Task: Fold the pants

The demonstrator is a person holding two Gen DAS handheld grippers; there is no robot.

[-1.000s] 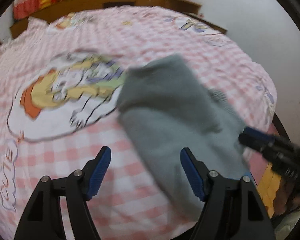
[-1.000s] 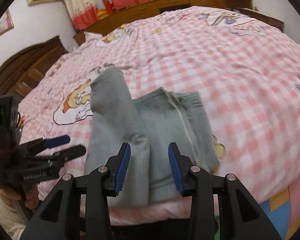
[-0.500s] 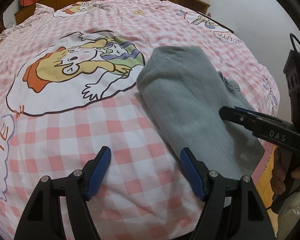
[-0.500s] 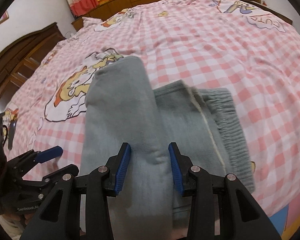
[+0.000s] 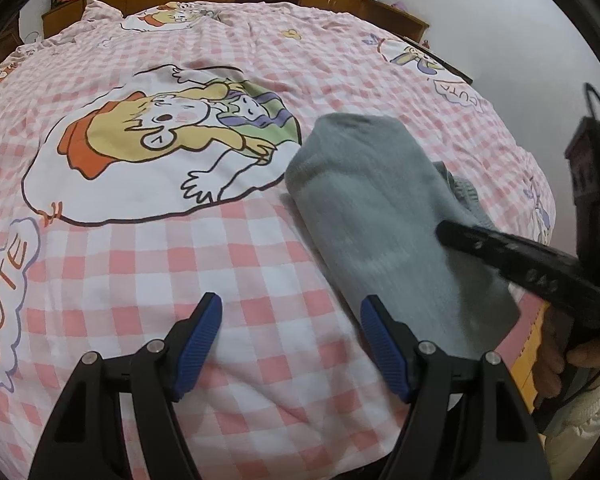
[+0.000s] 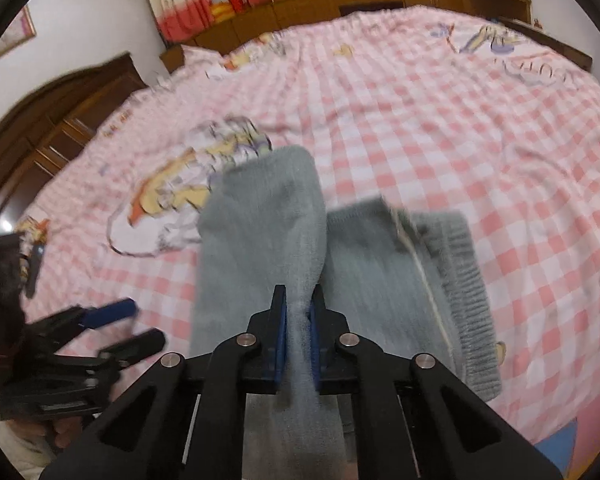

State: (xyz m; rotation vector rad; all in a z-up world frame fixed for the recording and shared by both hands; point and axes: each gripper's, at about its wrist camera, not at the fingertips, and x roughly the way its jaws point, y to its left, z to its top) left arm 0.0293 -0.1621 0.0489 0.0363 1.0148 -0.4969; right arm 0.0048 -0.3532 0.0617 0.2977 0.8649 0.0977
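Here, from the left wrist, the left gripper [image 5: 290,332] hangs with its blue-padded fingers spread wide and nothing between them, above the pink checked bedspread [image 5: 148,264]. The grey pants [image 5: 384,216] lie ahead and to the right of it, folded into a long band that runs past the right finger toward the bed's near edge. A cartoon print [image 5: 168,148] sits ahead and to the left. The right gripper [image 5: 512,256] reaches in from the right, its dark finger lying over the pants; this view does not show how its jaws stand.

From the right wrist, the right gripper [image 6: 298,320] is pinched tight on the pants [image 6: 260,232], a ridge of grey cloth caught between the blue pads. The folded leg stretches straight ahead of the fingers, and the ribbed waistband [image 6: 460,276] lies to the right. The left gripper [image 6: 124,324] shows at the lower left, fingers parted, off the cloth. The picture is blurred.
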